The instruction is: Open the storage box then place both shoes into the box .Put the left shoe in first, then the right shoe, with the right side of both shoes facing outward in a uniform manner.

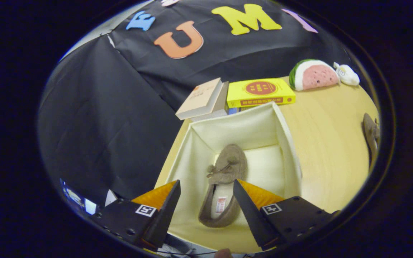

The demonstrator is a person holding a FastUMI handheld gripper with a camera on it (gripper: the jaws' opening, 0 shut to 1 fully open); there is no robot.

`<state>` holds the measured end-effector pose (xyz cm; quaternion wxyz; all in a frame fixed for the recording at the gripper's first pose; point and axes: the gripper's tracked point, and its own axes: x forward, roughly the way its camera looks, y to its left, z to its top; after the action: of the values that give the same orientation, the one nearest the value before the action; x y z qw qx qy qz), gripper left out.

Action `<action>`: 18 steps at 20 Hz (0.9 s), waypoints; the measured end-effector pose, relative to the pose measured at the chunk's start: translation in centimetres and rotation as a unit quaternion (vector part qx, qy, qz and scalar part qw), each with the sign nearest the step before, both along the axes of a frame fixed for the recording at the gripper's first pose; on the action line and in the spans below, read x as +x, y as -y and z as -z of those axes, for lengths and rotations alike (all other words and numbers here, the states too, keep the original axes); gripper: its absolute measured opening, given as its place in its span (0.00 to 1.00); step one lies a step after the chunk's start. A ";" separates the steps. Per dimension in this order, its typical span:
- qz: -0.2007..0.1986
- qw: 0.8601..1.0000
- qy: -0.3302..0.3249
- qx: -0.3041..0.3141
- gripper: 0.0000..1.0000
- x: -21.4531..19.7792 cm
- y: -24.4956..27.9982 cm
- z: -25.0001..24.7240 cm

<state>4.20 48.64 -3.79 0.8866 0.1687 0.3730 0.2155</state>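
Observation:
A cream fabric storage box (pixel 288 143) stands open on the wooden table. One brown fuzzy shoe (pixel 224 179) lies inside it on the bottom, toe pointing away from me, heel toward the fingers. My gripper (pixel 206 200) hovers over the box's near side, open; the shoe's heel shows in the gap between the fingers, and neither finger touches it. The second brown shoe (pixel 370 134) lies on the table far off to the right of the box.
Behind the box lie a tan book (pixel 201 98) and a yellow book (pixel 260 92). A watermelon-slice plush (pixel 314 75) and a small white toy (pixel 348 74) sit at the back right. Bare wooden tabletop (pixel 328 157) stretches between the box and the second shoe.

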 end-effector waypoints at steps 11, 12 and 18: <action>0.031 0.963 0.267 -0.035 0.92 -1.2 18.9 -9.9; 0.032 0.962 0.268 -0.036 0.92 -1.5 20.8 -9.6; 0.044 0.949 0.295 -0.103 0.92 -1.4 32.8 -6.7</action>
<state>2.85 15.86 2.89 0.9781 0.0218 0.1069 0.1772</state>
